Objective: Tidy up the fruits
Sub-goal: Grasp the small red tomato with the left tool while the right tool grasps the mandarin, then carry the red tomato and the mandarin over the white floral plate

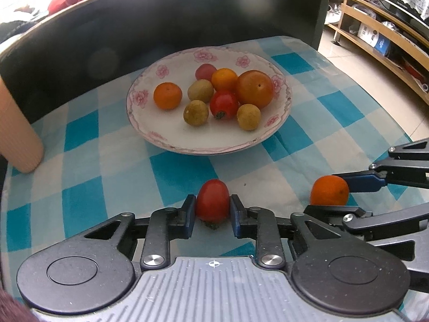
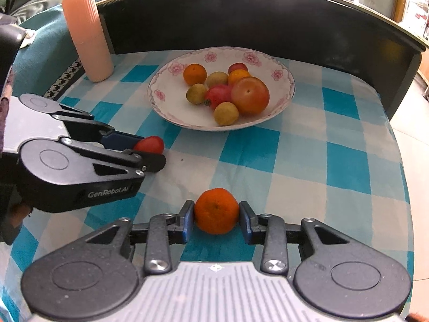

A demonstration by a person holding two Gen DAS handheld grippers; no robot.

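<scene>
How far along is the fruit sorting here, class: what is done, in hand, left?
Done: eight fruits already lie in the flowered plate. In hand: the left gripper is shut on a red tomato, the right gripper on a small orange, both low over the checked cloth. Left: carrying both to the plate.

On the plate (image 1: 150, 131) I count eight fruits: two small oranges (image 1: 167, 95), three yellow-green round fruits (image 1: 196, 113), two small red tomatoes (image 1: 224, 103), one of them half hidden at the back, and one big orange-red fruit (image 1: 254, 89), perhaps a large tomato. Off the plate, on the checked cloth (image 1: 88, 145), there are two more fruits: one red tomato (image 1: 213, 200) and one orange (image 2: 216, 211). There are two grippers, one plate and one ribbed pink cup (image 2: 87, 32).
</scene>
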